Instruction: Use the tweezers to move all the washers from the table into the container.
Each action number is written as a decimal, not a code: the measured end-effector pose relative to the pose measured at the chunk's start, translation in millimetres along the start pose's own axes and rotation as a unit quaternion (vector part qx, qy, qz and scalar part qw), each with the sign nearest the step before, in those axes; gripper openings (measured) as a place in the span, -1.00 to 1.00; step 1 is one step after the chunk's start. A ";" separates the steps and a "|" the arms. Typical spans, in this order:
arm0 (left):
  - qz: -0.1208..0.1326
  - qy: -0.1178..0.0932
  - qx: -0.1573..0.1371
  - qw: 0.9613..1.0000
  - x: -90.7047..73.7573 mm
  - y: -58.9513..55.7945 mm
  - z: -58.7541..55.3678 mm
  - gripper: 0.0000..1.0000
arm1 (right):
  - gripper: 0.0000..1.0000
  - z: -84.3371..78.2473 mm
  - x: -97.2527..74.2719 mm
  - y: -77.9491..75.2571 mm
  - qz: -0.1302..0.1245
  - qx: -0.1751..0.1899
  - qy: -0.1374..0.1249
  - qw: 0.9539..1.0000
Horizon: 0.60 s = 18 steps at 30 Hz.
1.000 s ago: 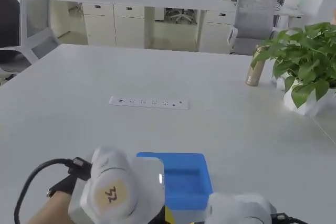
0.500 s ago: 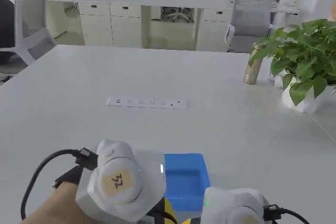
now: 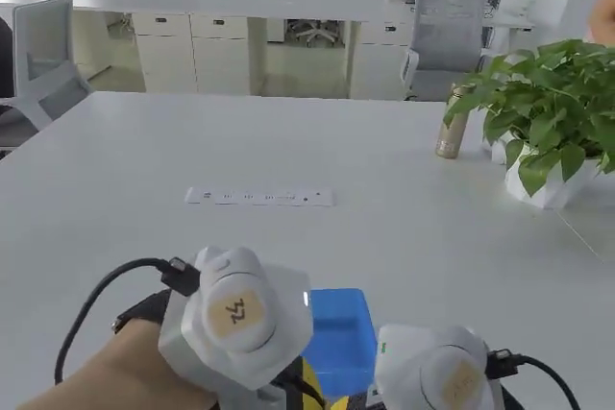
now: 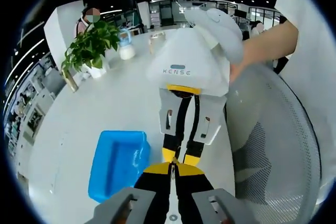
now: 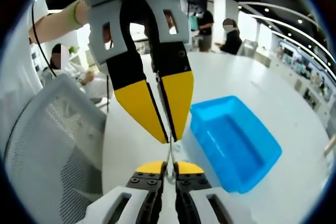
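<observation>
Both grippers sit low over the near table edge, nose to nose.

left gripper (image 4: 171,169): jaws closed, yellow tips pinched on the thin metal tweezers (image 5: 169,154).
right gripper (image 5: 168,170): jaws also clamped on the same tweezers, from the opposite end.
The 2 sets of tips nearly meet, with the tweezers bridging the short gap between them.

Pose: in the head view the left gripper's white housing is tilted up toward the camera. A bare forearm (image 3: 101,383) comes in from the lower left, and a black cable (image 3: 82,319) loops off the back of the housing. The right gripper's housing is just to its right, and lower. In the left gripper view the person's hand (image 4: 236,69) holds the right gripper's body from behind.

Blue container (image 3: 338,302): just beyond the 2 housings in the head view. It is left of the jaws in the left gripper view and right of the jaws in the right gripper view. It lies close beside the tips, not touching.

Farther past the grippers are a white power strip (image 3: 259,197), then a brass-coloured bottle (image 3: 449,127) and a potted plant (image 3: 548,112) off to the right.
</observation>
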State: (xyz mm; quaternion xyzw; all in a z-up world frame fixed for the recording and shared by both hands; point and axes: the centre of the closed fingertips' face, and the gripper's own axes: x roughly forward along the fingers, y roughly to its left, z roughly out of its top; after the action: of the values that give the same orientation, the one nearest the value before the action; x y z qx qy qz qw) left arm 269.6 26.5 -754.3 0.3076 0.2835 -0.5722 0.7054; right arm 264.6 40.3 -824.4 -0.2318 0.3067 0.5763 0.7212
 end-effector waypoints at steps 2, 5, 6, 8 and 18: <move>0.029 -0.023 -0.028 0.999 -5.6 5.8 2.5 -0.99 | -0.94 3.1 0.9 -0.3 0.001 0.006 -0.008 1.000; 0.052 -0.056 -0.069 0.995 -16.6 9.0 2.4 -0.83 | -0.95 3.0 0.8 2.6 -0.001 -0.001 -0.006 1.000; 0.066 -0.068 -0.076 0.993 -22.3 11.3 1.3 -0.82 | -0.95 3.3 1.9 2.3 -0.001 -0.001 -0.007 1.000; 0.086 -0.082 -0.102 0.988 -31.8 13.2 -3.4 -0.68 | -0.95 4.2 2.7 1.5 -0.005 0.012 -0.012 1.000; 0.185 -0.182 -0.235 0.937 -74.8 11.4 -23.2 0.04 | -0.95 3.0 -3.7 -10.1 -0.011 0.093 -0.045 0.995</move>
State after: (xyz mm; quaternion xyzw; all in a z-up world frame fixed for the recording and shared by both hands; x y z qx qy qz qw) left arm 265.8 93.2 -711.9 0.0704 0.2152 -0.3947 0.8905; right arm 274.4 37.5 -819.9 -0.1413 0.3233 0.5469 0.7592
